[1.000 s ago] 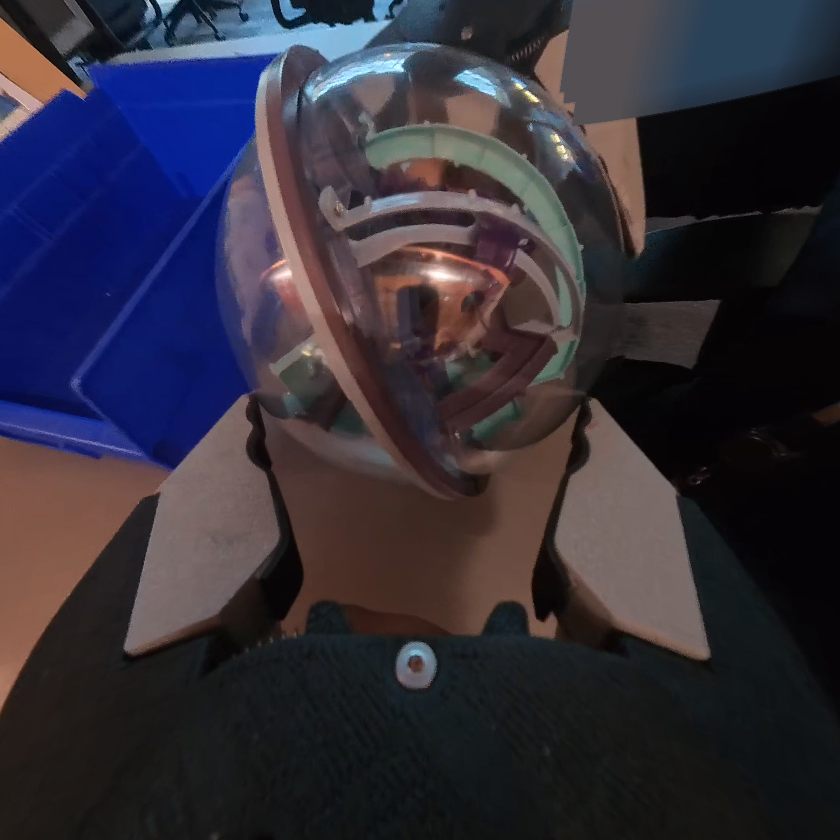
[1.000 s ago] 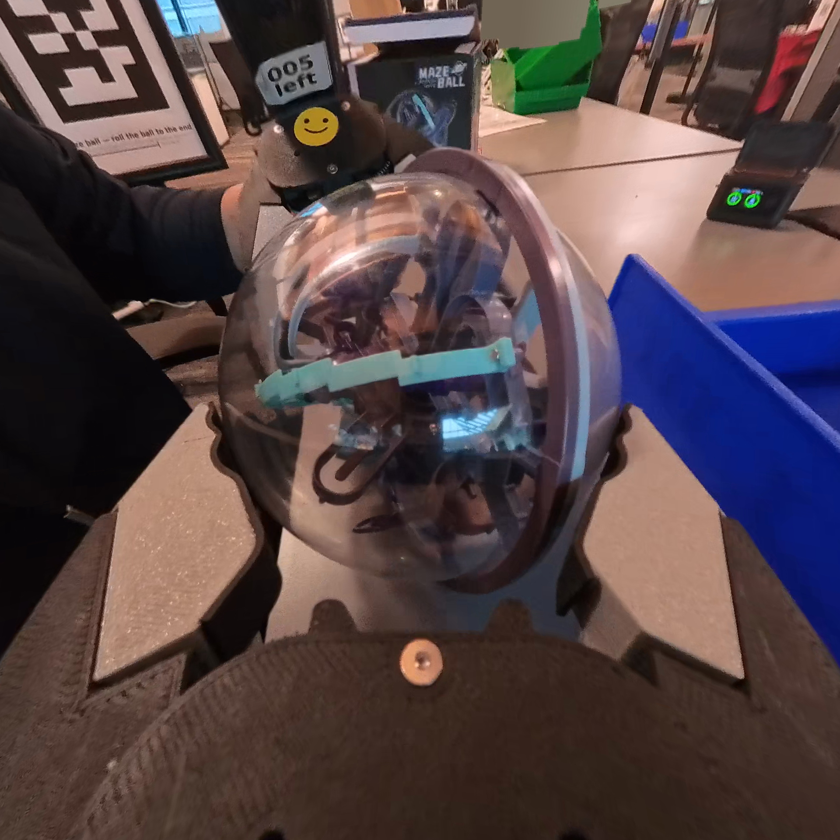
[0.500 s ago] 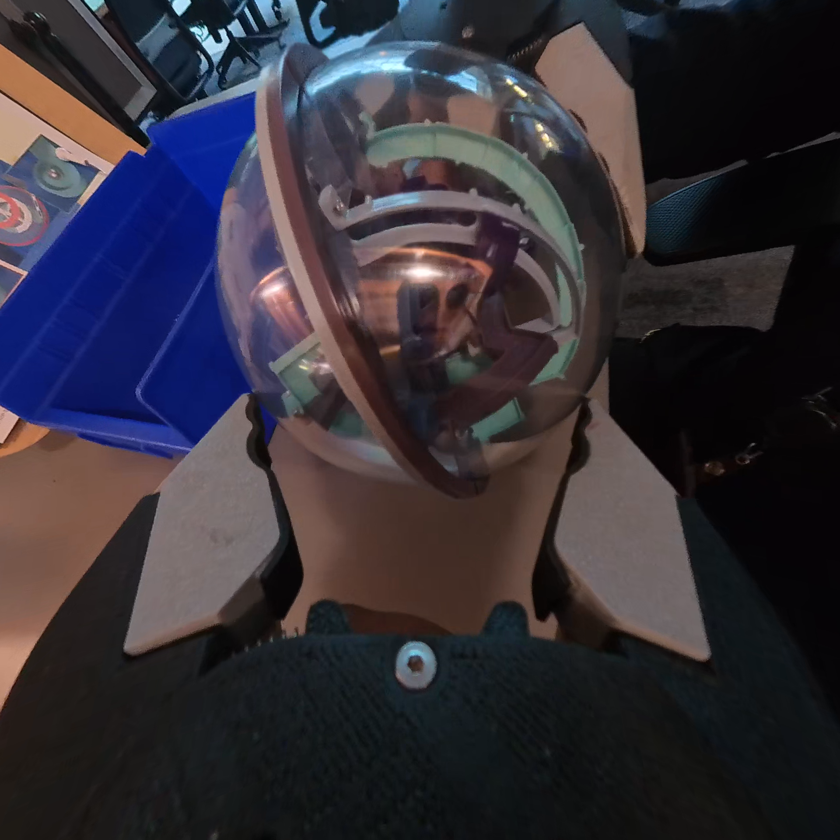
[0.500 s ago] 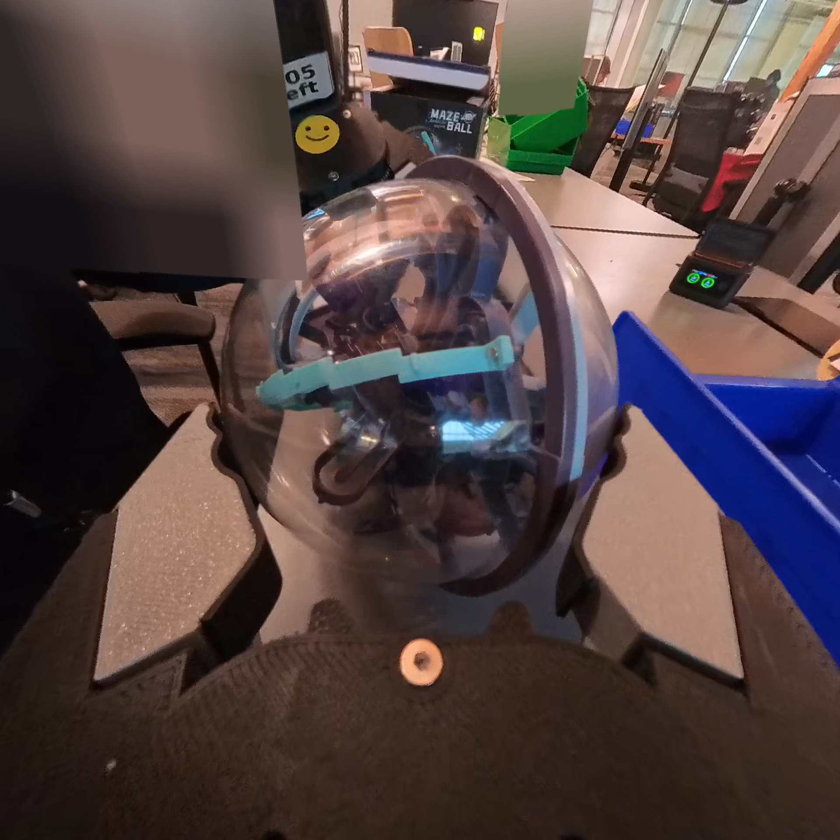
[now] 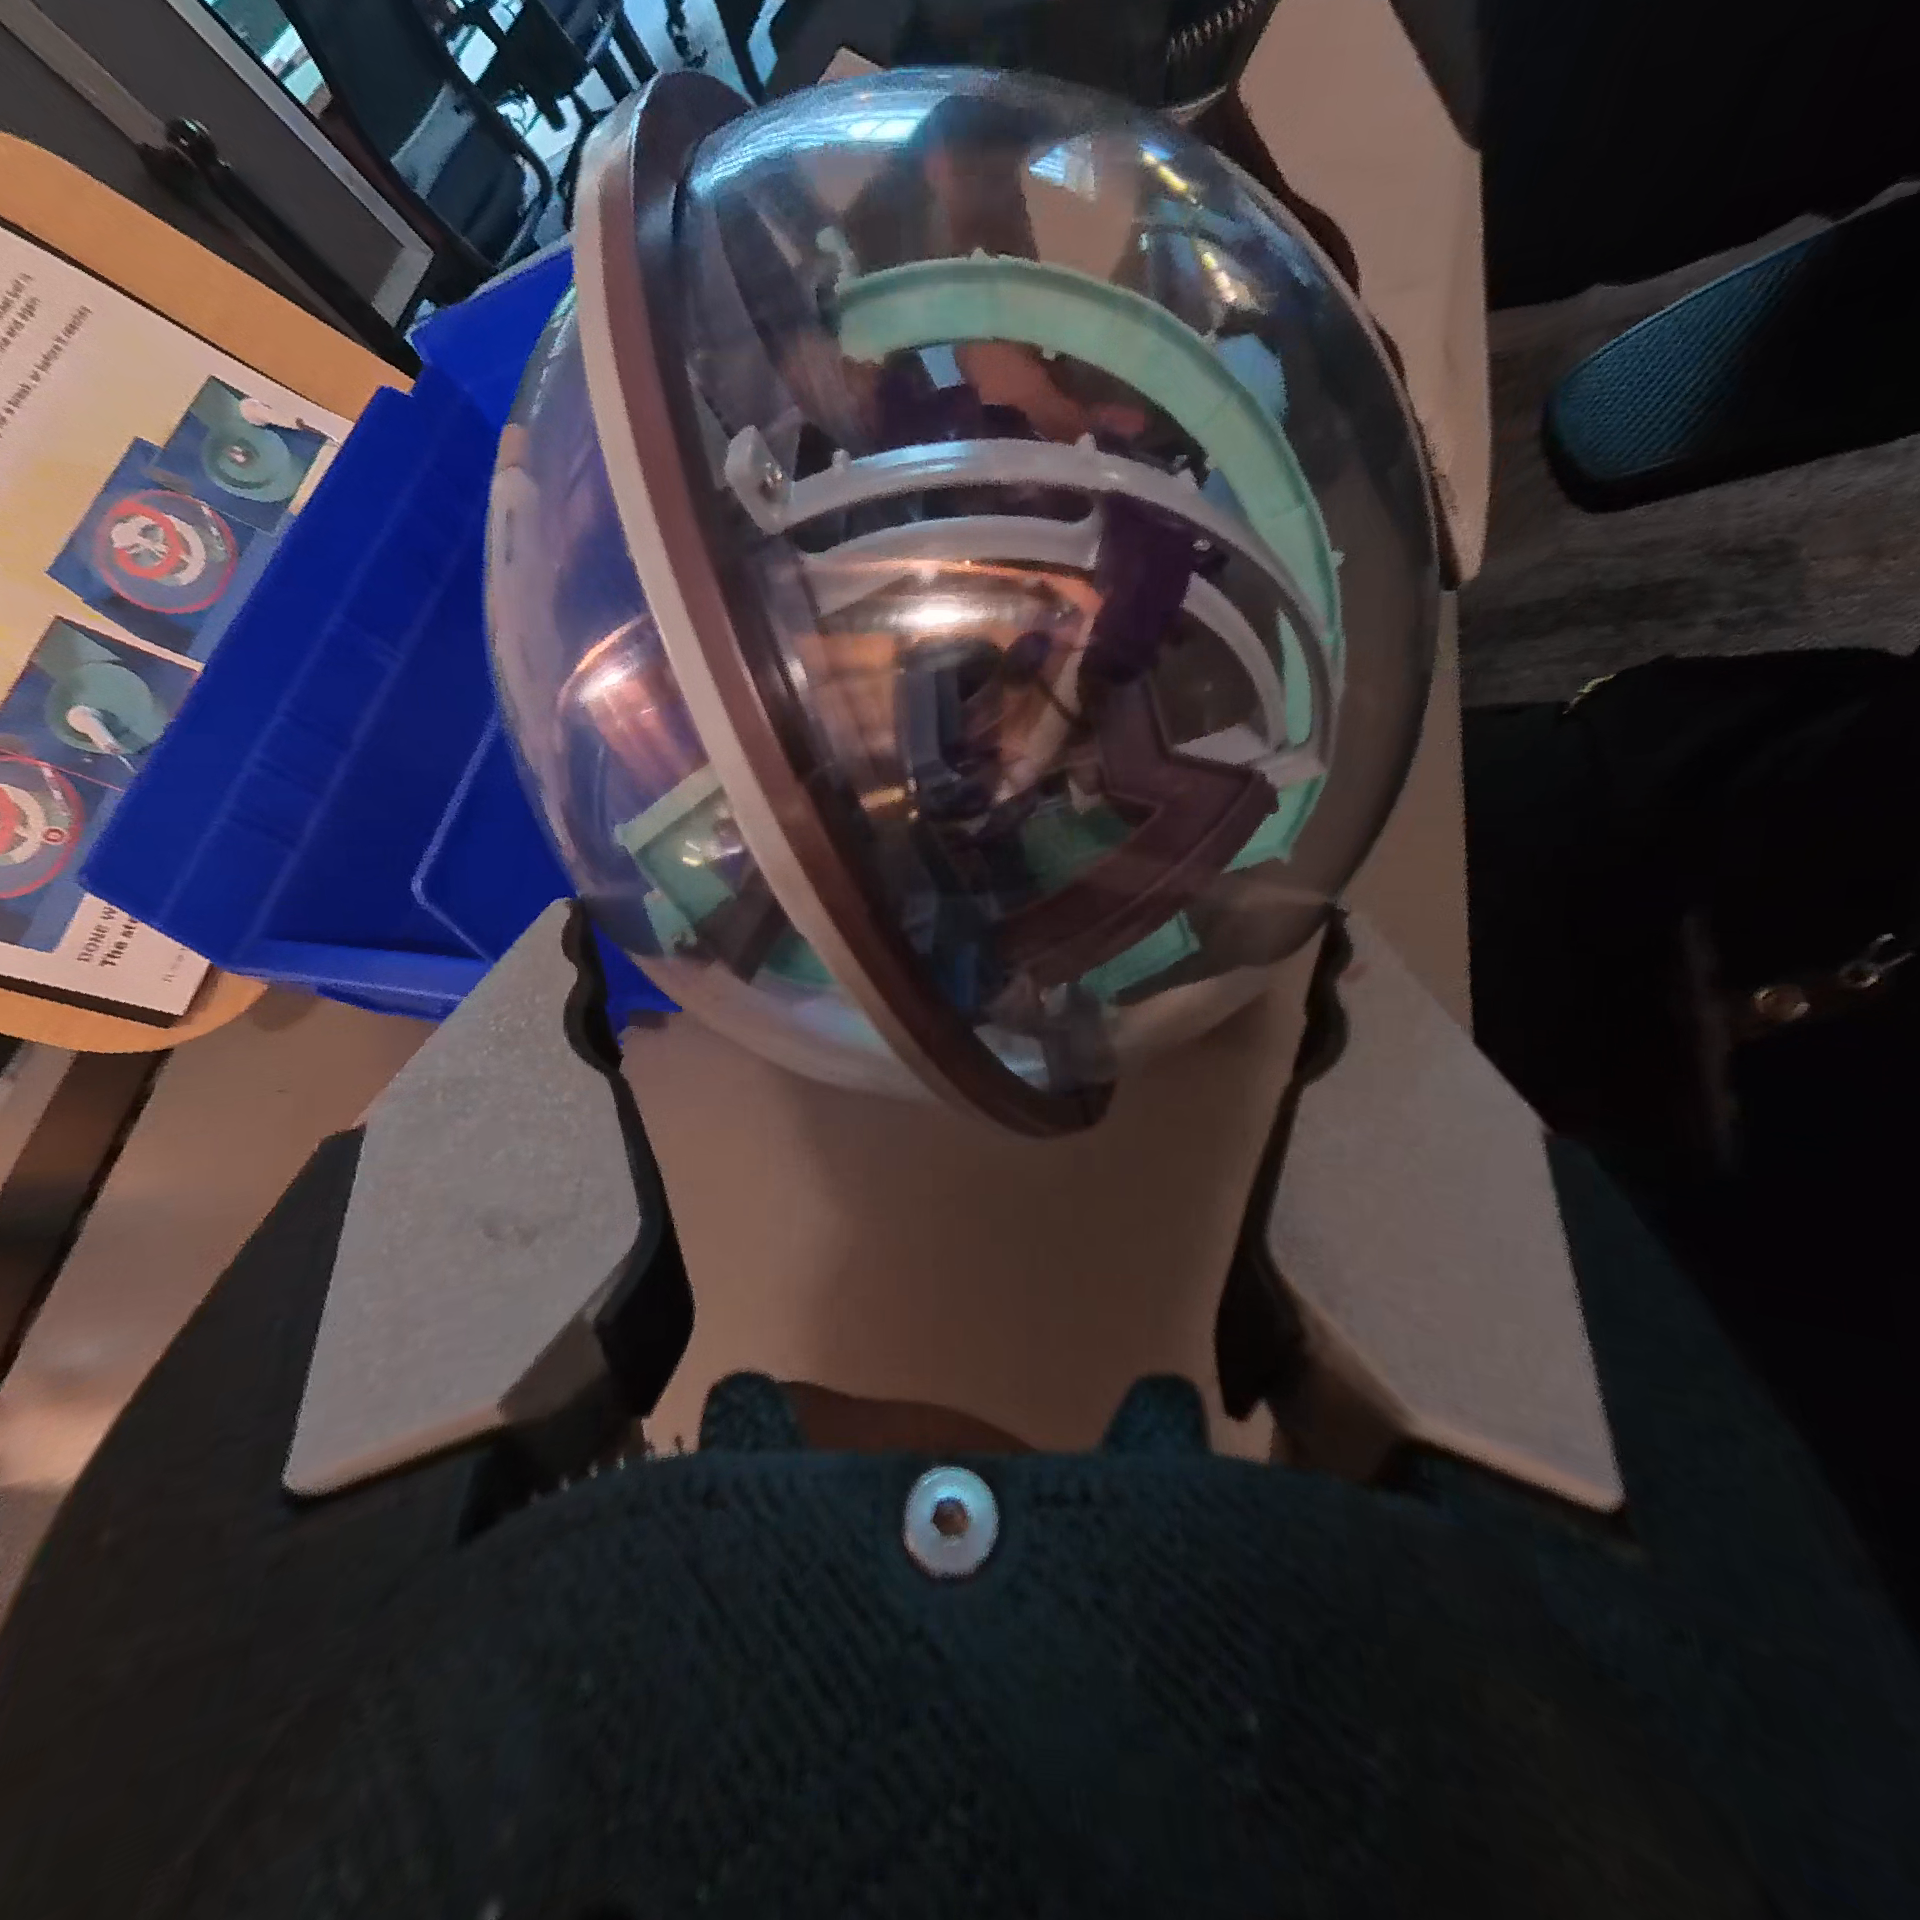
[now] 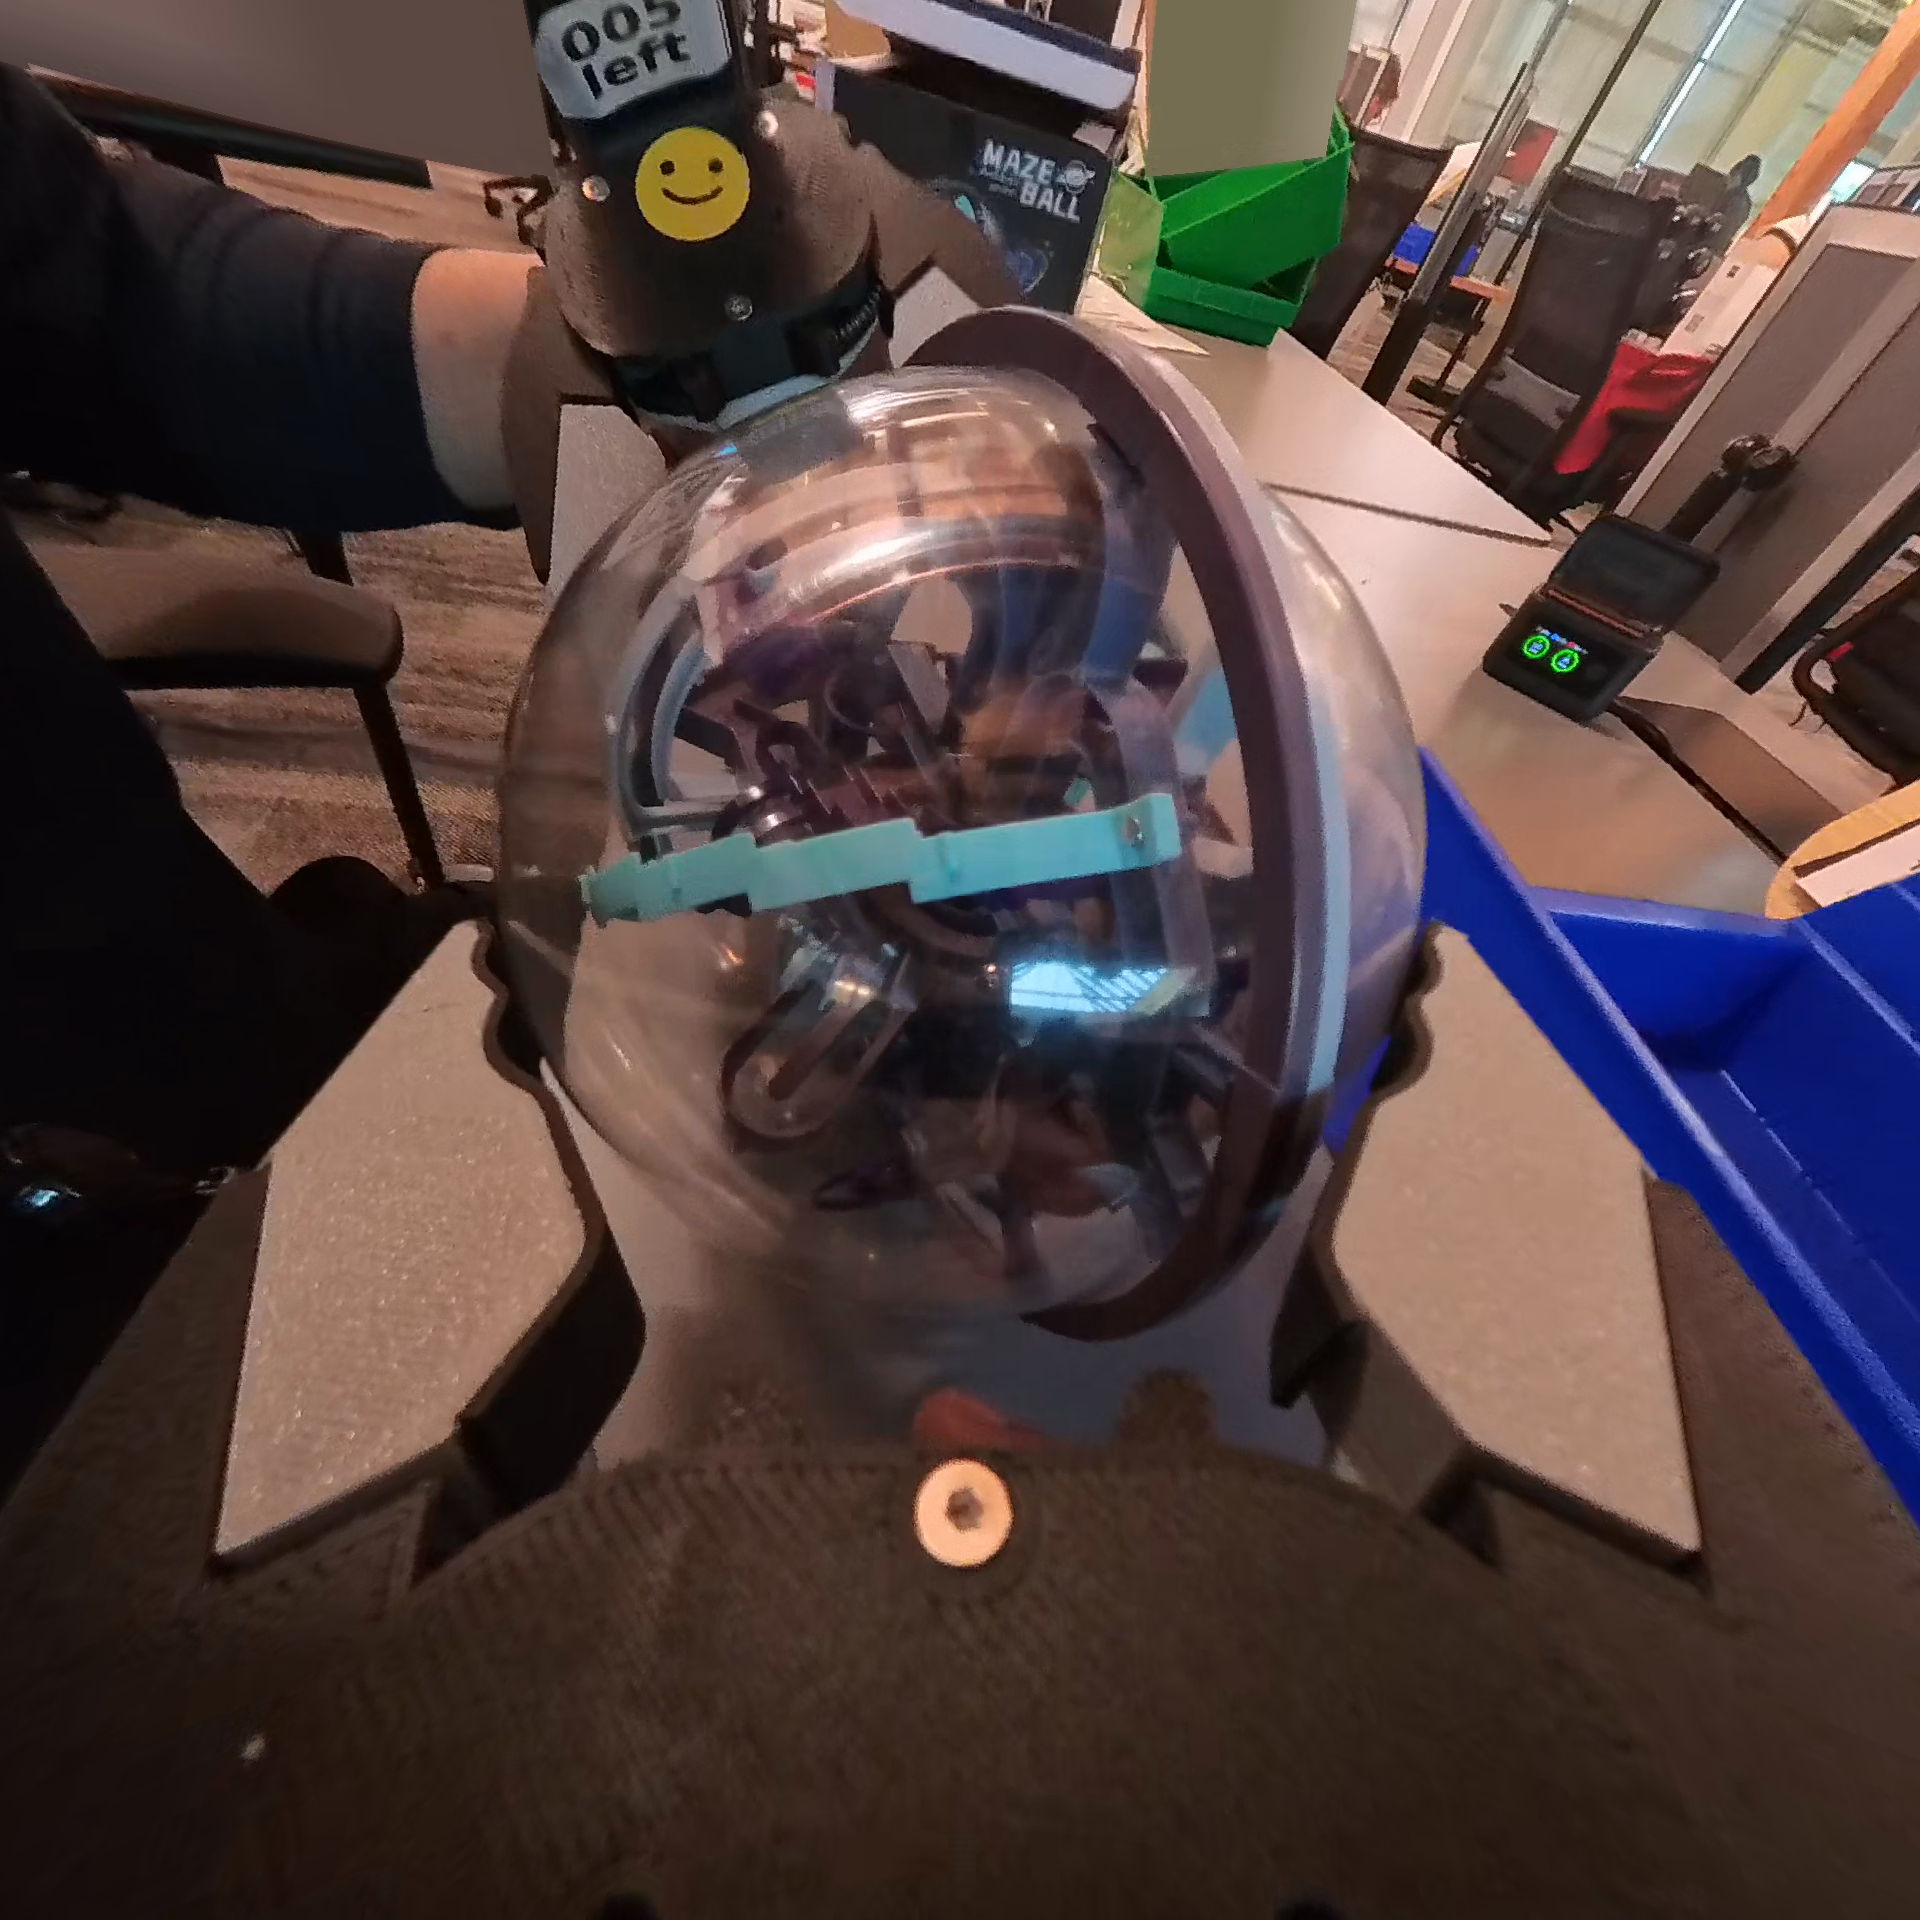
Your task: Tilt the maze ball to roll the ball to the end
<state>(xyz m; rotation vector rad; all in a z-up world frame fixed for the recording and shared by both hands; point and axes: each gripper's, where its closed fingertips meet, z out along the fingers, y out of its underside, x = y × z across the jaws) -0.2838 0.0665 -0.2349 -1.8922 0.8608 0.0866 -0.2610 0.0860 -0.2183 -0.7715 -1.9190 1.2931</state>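
I have the clear plastic maze ball with its dark equator ring (image 5: 966,582) held off the surface, clamped from two sides. My left gripper (image 5: 951,935) has its jaws spread wide, with both pads against the lower flanks of the sphere. My right gripper (image 6: 956,997) grips it the same way from the opposite side, jaws wide and pressed on the shell.

In the right wrist view the left gripper's body sits just behind the top of the ball, tipped down toward it, with the person's hand (image 6: 468,384) in a dark sleeve reaching in from the ball's left. The ring runs steeply tilted across the sphere in both views. A teal track piece (image 6: 883,862) lies nearly level inside.

A blue plastic bin (image 6: 1662,1039) stands just beside the ball, to its right in that view. I cannot pick out the small rolling ball.
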